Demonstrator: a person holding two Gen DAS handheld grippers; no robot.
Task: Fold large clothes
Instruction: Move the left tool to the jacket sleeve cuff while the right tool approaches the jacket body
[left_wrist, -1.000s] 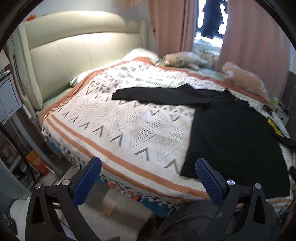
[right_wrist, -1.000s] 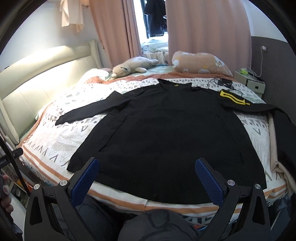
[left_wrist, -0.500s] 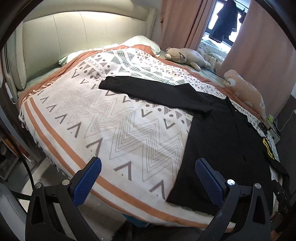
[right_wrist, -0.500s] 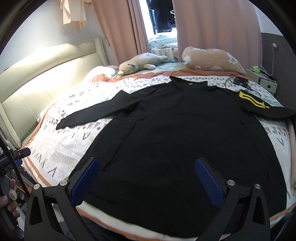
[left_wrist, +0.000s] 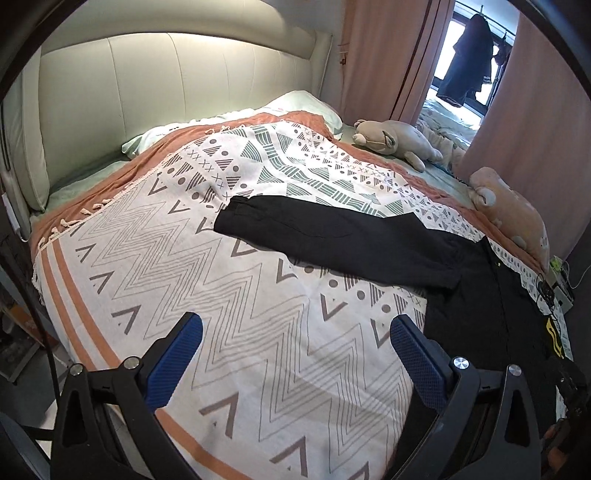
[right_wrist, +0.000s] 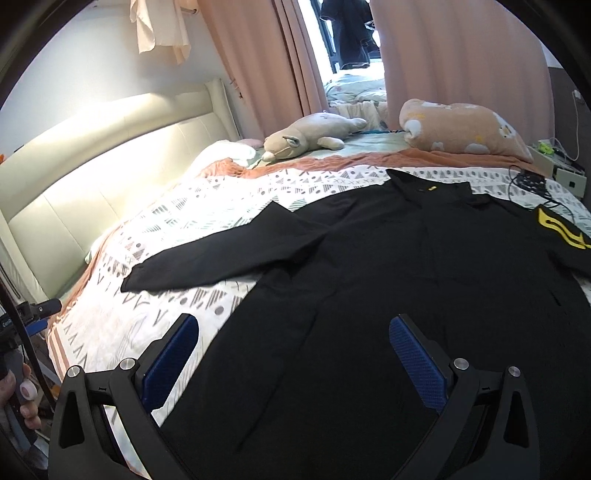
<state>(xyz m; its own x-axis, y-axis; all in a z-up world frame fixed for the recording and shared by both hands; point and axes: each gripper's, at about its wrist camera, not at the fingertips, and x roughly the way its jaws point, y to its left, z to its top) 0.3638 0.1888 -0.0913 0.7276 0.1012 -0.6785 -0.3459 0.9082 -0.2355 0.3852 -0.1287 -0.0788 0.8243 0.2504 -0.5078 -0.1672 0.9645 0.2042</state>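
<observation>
A large black long-sleeved shirt (right_wrist: 406, 288) lies spread flat on the patterned bedspread (left_wrist: 221, 280). Its left sleeve (left_wrist: 332, 236) stretches out across the bed toward the headboard, cuff at the far end; the same sleeve (right_wrist: 221, 254) shows in the right wrist view. A yellow emblem (right_wrist: 561, 229) marks the other sleeve. My left gripper (left_wrist: 295, 347) hovers open over bare bedspread, short of the sleeve. Above the shirt's lower body my right gripper (right_wrist: 293, 343) is open, nothing between its blue pads.
A padded cream headboard (left_wrist: 166, 96) stands at the left. Two plush toys (right_wrist: 310, 134) (right_wrist: 461, 127) and a pillow (left_wrist: 295, 107) lie along the far side. Pink curtains (right_wrist: 461, 55) hang behind. A box with cables (right_wrist: 569, 177) sits at far right. A hand (right_wrist: 18, 391) shows at the left edge.
Both grippers have moved forward over the bed and closer to the shirt. The left one swung from the bed's edge toward the sleeve. Both stay open.
</observation>
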